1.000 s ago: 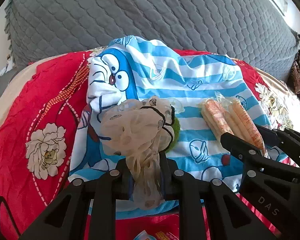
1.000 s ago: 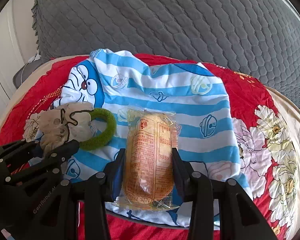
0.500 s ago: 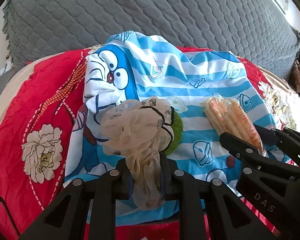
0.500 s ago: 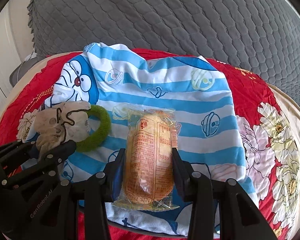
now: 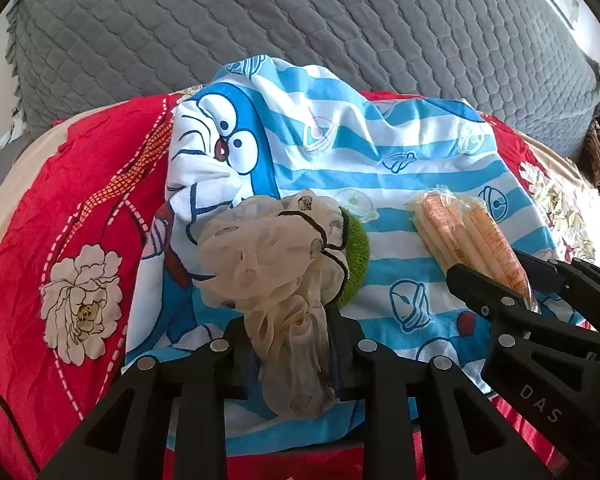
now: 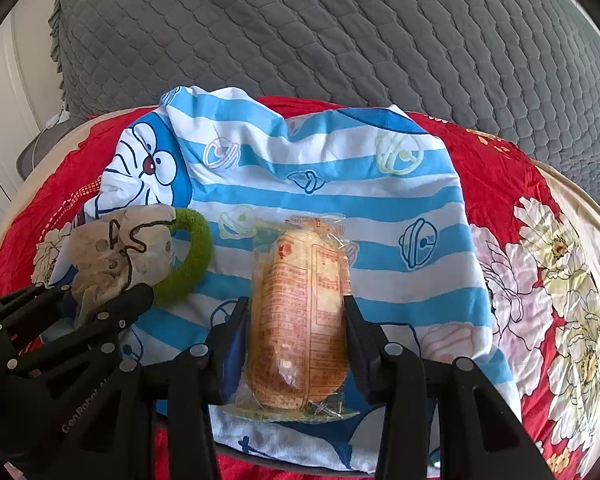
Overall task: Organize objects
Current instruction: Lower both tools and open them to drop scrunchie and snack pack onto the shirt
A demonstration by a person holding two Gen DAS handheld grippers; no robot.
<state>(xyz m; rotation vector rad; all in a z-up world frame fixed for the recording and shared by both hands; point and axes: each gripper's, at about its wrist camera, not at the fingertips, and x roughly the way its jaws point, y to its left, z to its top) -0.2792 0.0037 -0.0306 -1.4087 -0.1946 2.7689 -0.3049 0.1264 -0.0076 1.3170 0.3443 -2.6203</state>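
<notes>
1. Left gripper (image 5: 290, 354), bottom centre: jaws opening, beige scrunchie (image 5: 276, 256) still between them, lying on the striped cloth (image 5: 380, 168).
2. Right gripper (image 6: 296, 344) clamps the wrapped bun (image 6: 298, 312), lower centre.
3. Let the scrunchie fall clear before withdrawing; avoid dragging the green hair tie (image 5: 356, 252).

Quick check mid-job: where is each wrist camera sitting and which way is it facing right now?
Left wrist: sits behind the left gripper, angled down at the striped cartoon cloth; its opening jaws flank the beige mesh scrunchie; the right gripper enters at right.
Right wrist: sits behind the right gripper, same downward tilt; its fingers clamp the wrapped snack pack; the left gripper shows at left.
Shared: cloth, green hair tie, scrunchie, snack, grey quilted backrest.
</notes>
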